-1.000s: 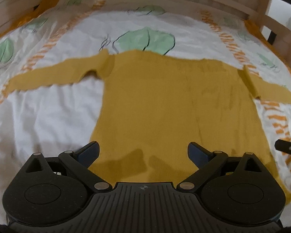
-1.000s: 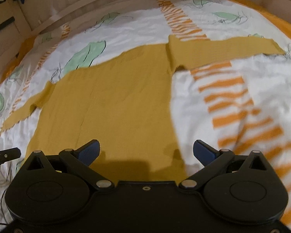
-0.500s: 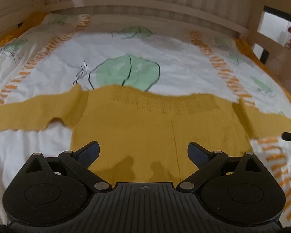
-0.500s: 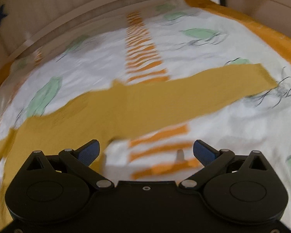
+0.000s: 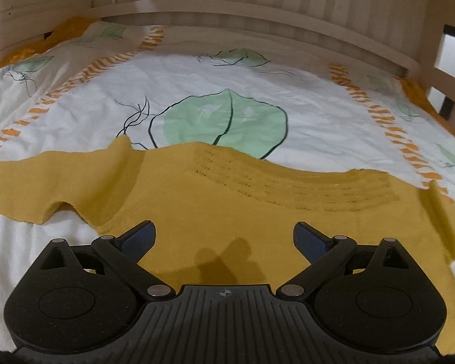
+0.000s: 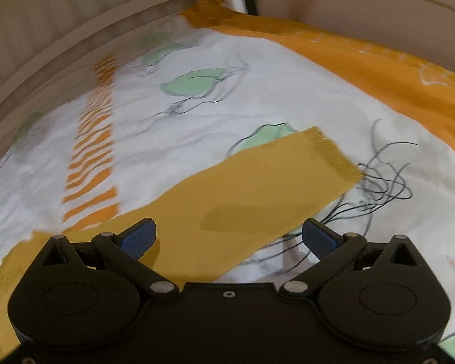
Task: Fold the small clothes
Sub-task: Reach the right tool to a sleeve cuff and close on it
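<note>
— On the bed, what does the left wrist view show?
— A mustard sweater (image 5: 227,200) spread flat on the leaf-print sheet (image 5: 197,85), its neckline toward the headboard (image 5: 257,9). The left gripper (image 5: 224,236) hangs over the body, jaws spread wide, holding nothing.
— And the right wrist view?
— The sweater's sleeve (image 6: 257,188) runs out toward the sheet's orange side edge (image 6: 379,69). The right gripper (image 6: 229,236) is above it, jaws apart, empty.

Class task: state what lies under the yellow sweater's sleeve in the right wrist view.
The sleeve lies flat on the leaf-print bedsheet, covering part of a green leaf and some black scribble lines. Anything beneath the sheet is hidden.
</note>
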Motion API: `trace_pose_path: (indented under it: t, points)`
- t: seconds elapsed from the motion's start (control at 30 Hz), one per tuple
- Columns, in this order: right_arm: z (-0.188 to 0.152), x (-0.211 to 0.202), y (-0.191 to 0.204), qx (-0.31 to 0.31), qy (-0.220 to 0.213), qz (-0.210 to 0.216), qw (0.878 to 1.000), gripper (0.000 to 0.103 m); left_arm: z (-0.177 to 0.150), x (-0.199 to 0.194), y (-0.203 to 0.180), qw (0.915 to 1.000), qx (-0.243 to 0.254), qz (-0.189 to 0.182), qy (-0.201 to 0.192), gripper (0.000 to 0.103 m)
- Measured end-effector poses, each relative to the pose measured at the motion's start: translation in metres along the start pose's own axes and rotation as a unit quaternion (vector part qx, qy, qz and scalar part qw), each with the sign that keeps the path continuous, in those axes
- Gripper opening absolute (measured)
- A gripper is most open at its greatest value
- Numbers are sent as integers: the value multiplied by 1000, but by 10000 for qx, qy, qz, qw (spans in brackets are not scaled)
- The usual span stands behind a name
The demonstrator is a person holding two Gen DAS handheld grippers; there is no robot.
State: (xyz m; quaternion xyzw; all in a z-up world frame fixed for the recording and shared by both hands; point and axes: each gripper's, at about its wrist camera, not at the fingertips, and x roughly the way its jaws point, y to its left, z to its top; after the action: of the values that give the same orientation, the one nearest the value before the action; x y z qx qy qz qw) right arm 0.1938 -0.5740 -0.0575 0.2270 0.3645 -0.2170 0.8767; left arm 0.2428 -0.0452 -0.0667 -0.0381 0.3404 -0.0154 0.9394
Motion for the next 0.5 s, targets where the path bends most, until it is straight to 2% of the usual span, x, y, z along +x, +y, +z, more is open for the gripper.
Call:
trace_pose_path:
  t: [0.3, 0.37, 0.4, 0.43, 0.5]
  points:
    - [12, 27, -51, 1111, -74, 9, 9938, 100, -25, 31, 4, 9993, 136, 166, 311, 99]
    - [13, 30, -58, 1245, -101, 39, 9922, 94, -29, 31, 4, 9995, 171, 172, 194, 99]
    - [13, 31, -60, 1268, -132, 21, 9918, 85, -31, 31, 3, 9995, 192, 178, 172, 100]
    - [14, 33, -62, 1266, -148, -10, 9918, 71, -32, 31, 2, 9995, 214, 183, 166, 101]
    - [16, 37, -63, 1201, -116, -209, 9925, 54, -35, 34, 1, 9994, 233, 172, 167, 103]
